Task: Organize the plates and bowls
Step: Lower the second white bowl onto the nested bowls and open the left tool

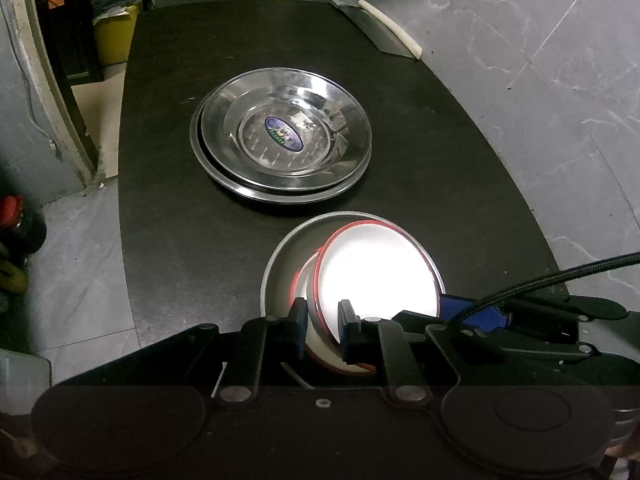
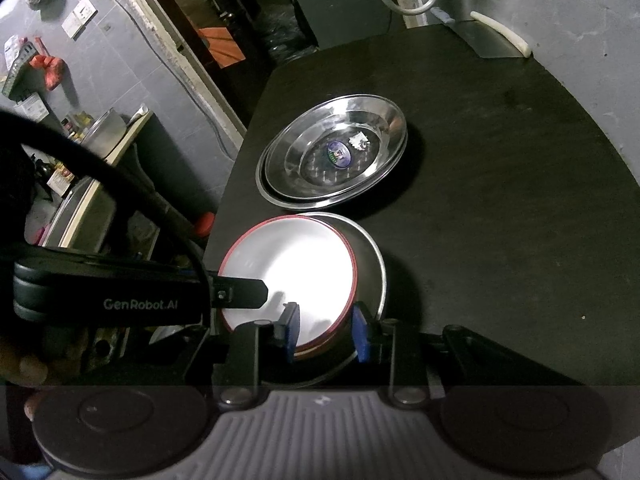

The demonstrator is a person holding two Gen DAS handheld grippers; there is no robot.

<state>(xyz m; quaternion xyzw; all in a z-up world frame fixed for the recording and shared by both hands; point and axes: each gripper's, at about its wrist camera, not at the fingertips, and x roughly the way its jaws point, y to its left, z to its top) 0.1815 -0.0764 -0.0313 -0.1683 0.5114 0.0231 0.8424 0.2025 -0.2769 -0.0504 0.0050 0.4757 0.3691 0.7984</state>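
Note:
Near the front of the black table [image 1: 180, 240], a steel bowl [image 1: 280, 256] [image 2: 372, 264] holds a white bowl with a red rim [image 1: 376, 276] [image 2: 292, 264], which sits tilted on a second red-rimmed bowl beneath it. My left gripper [image 1: 323, 322] [image 2: 240, 294] is shut on the tilted white bowl's near rim, one pad inside and one outside. My right gripper [image 2: 325, 334] [image 1: 472, 314] clamps the stack's wall, with one pad inside the white bowl and the other outside the steel bowl. Two stacked steel plates [image 1: 340, 152] [image 2: 288, 168] lie farther back.
A cleaver with a white handle [image 1: 384, 36] [image 2: 492, 40] rests at the table's far right corner. Left of the table are a yellow bin [image 1: 114, 36], red-capped bottles on the floor [image 1: 16, 216] and a cluttered counter [image 2: 100, 136]. A hand [image 2: 28, 364] shows at lower left.

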